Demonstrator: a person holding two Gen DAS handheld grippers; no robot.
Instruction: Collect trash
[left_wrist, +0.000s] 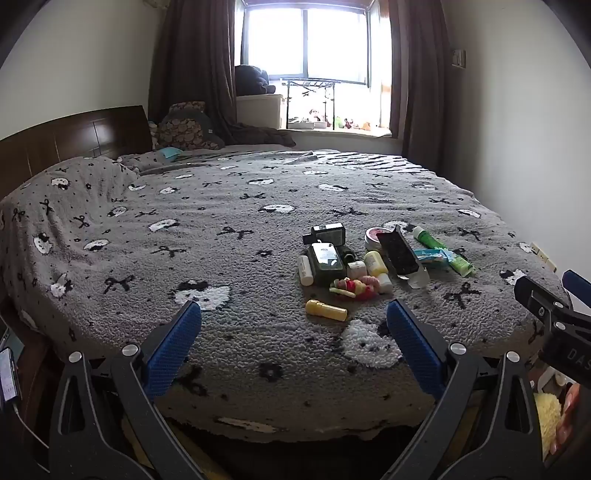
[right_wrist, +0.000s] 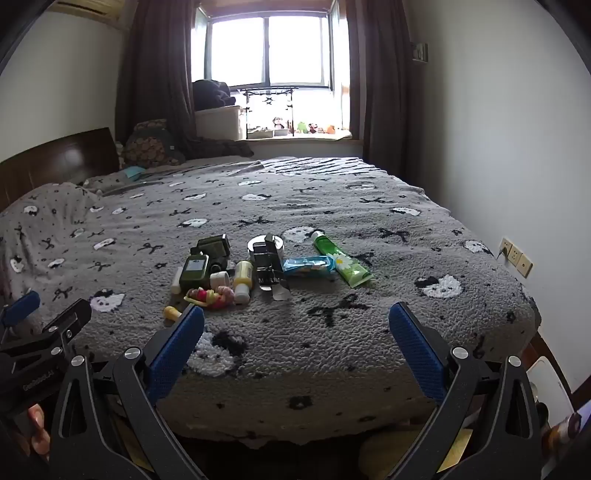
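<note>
A cluster of small items lies on the grey patterned bed: a yellow tube nearest, a dark green bottle, a colourful hair-tie bundle, a black flat tube, a green tube, a blue packet and a round tin. The same cluster shows in the right wrist view, with the green tube and green bottle. My left gripper is open and empty above the bed's near edge. My right gripper is open and empty beside it.
A wooden headboard and pillows stand at the left. A window sill with small toys is at the back. The wall with sockets runs close along the bed's right side.
</note>
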